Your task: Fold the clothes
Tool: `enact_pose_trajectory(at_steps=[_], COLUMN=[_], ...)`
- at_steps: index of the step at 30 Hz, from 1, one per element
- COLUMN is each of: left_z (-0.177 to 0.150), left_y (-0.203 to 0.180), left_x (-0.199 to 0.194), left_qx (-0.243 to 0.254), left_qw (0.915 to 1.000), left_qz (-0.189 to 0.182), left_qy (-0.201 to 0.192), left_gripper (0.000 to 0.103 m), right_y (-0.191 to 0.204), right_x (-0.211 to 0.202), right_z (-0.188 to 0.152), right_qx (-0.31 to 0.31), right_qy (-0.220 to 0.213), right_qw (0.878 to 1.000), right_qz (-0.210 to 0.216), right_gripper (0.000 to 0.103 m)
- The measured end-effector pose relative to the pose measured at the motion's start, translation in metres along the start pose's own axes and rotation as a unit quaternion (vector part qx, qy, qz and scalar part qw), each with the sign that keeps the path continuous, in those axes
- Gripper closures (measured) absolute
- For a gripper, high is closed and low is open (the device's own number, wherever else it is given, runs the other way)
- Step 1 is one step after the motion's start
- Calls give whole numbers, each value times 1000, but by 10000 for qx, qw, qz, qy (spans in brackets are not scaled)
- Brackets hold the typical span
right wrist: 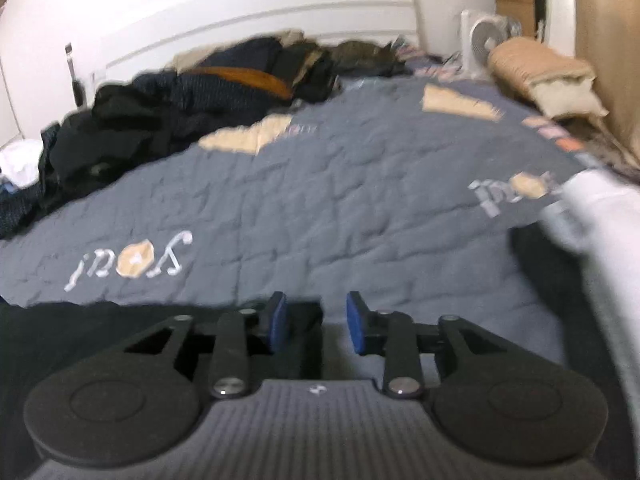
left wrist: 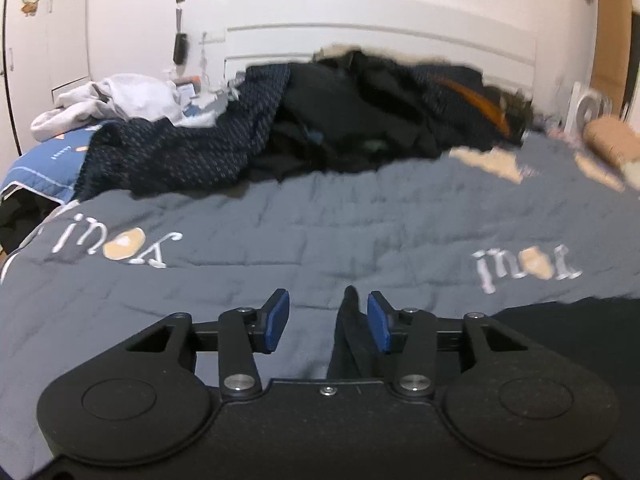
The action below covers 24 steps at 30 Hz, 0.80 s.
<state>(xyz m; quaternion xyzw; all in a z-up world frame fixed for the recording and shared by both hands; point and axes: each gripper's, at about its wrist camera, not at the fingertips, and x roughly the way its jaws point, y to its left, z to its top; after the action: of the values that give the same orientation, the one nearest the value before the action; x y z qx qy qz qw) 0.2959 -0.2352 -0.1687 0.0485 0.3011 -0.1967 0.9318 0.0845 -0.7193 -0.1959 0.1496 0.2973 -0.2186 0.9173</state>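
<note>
Grey quilted bedding (left wrist: 320,220) printed with white lettering and tan patches fills both wrist views, a white headboard (left wrist: 380,36) at twelve o'clock and a heap of dark unfolded clothes (left wrist: 340,120) piled in front of it.

The black garment (right wrist: 80,340) being folded lies at the near edge of the bed, between the two tools. From the left gripper (left wrist: 328,320) it spreads toward three to four o'clock, with one peak of cloth standing up just inside the right-hand pad. From the right gripper (right wrist: 312,322) it spreads toward nine o'clock and runs under the left-hand pad. Its long axis therefore seems to lie across the bed, from one gripper to the other, each tool sitting at one end of it and neither clearly nearer.

Both grippers stand partly open, blue pads apart. On the left, the cloth peak leans against one pad only and is not pinched. On the right, black fabric lies in the gap, but the pads do not press on it.

The garment is plain matte black, soft and limp, its surface too dark to show seams or a collar.

A pale sleeve (right wrist: 592,232) crosses the right wrist view at three o'clock.
</note>
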Motion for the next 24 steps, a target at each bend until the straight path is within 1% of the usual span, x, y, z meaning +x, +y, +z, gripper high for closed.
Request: enact_pose_trajectory(at_steps=[1, 3, 5, 6, 8, 9, 12, 17, 20, 22, 24], left_z=[-5, -14, -23, -28, -46, -56, -87, -134, -150, -154, -163], left_y=[-1, -4, -8, -17, -25, -29, -42, -57, -62, -67, -65], left_x=[-15, -45, -75, -84, -105, -115, -140, -164, -169, -176, -186], left_qx=[-97, -292, -487, -618, -914, -1076, -1448, -1751, -1804, -1751, -1764], left_qw=[9999, 9989, 9970, 9954, 9917, 9893, 9818, 9748, 9722, 9719, 9709], left_qz=[-105, -316, -528, -671, -862, -953, -1207, -1377, -1493, -1572, -1617], left_qy=[-57, -171, -282, -283, -272, -271, -222, -136, -6, -42, -108], left_gripper=[54, 49, 47, 47, 47, 44, 44, 40, 40, 40, 39], right_y=[-2, -3, 1, 4, 9, 11, 14, 12, 8, 4, -2], right_x=[-14, -44, -72, -85, -110, -120, -147, -167, -171, -175, -181], right_z=[-1, -6, -18, -25, -43, -51, -83, -137, -162, -172, -182], right_qx=[95, 360, 604, 717, 949, 1081, 1603, 2480, 2826, 3038, 3227], right_qy=[-60, -155, -176, -175, -161, -147, -46, 270, 446, 533, 512], right_qw=[9999, 9990, 9974, 9963, 9933, 9912, 9824, 9595, 9483, 9415, 9349], right_qz=[39, 209, 358, 439, 643, 746, 959, 1306, 1375, 1357, 1383], right_gripper=[67, 62, 59, 58, 56, 55, 54, 54, 54, 54, 54])
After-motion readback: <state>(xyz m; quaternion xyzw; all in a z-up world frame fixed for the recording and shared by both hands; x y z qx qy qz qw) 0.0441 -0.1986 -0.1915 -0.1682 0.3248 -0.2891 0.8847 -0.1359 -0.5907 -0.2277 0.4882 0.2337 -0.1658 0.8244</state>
